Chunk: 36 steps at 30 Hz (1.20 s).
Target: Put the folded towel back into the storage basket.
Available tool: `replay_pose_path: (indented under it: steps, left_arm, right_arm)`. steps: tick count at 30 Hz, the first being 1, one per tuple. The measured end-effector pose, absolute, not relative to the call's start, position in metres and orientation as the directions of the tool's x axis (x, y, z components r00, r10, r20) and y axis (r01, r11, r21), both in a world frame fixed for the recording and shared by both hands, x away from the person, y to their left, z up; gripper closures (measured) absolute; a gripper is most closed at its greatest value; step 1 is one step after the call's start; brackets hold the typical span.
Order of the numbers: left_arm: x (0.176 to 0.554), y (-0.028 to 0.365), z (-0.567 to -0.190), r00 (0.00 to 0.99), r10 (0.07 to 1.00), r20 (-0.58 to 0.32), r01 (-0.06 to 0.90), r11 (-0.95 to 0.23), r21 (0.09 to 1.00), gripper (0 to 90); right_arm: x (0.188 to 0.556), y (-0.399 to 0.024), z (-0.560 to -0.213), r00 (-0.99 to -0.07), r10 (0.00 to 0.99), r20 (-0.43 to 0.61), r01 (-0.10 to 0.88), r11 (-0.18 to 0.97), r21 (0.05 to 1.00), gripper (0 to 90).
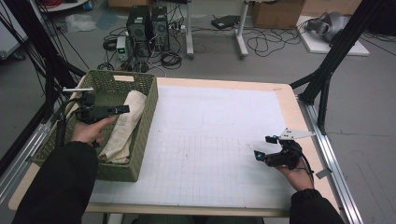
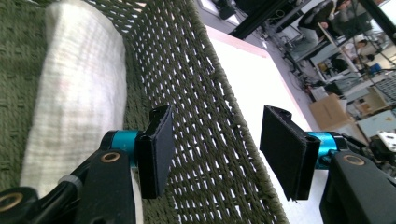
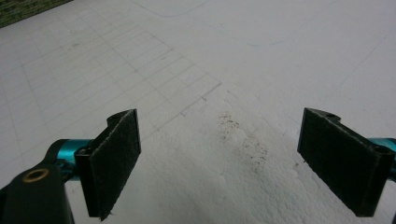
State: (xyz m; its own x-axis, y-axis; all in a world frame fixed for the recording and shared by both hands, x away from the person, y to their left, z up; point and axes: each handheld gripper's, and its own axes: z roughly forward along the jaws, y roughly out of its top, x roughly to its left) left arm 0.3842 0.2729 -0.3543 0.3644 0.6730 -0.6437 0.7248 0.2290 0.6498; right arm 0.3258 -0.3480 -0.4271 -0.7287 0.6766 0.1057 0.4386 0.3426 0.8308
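The left gripper (image 1: 122, 109) hovers over the basket (image 1: 145, 119) beside the towel (image 1: 122, 127), jaws spread, gripping nothing. The right gripper (image 1: 264, 147), well apart from the basket, is spread too.

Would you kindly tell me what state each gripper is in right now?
Left gripper: open, holding nothing, over the basket beside the folded cloth.
Right gripper: open, empty, above the white mat.

I can read no text, label, brand or number anywhere from my end; the pictures show none legibly.
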Motion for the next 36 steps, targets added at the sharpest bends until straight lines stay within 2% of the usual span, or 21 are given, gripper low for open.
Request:
replay_pose_path:
  steps: [16,20,26,36]
  left_arm:
    - [0.376,0.261,-0.345,0.439,0.574,-0.691,0.675,0.297,0.675,43.3]
    - [0.373,0.25,-0.338,0.463,0.581,-0.669,0.653,0.286,0.701,40.2]
    - [0.374,0.233,-0.332,0.497,0.574,-0.651,0.65,0.251,0.717,40.7]
    - [0.369,0.212,-0.331,0.472,0.591,-0.653,0.64,0.279,0.716,39.3]
  right_arm:
    - [0.327,-0.347,-0.428,-0.732,0.673,0.101,0.433,0.347,0.832,12.5]
    - [0.327,-0.347,-0.427,-0.733,0.673,0.099,0.432,0.349,0.831,12.5]
    - [0.326,-0.347,-0.426,-0.734,0.672,0.1,0.432,0.347,0.833,12.5]
    - [0.327,-0.347,-0.426,-0.736,0.67,0.1,0.428,0.346,0.835,12.5]
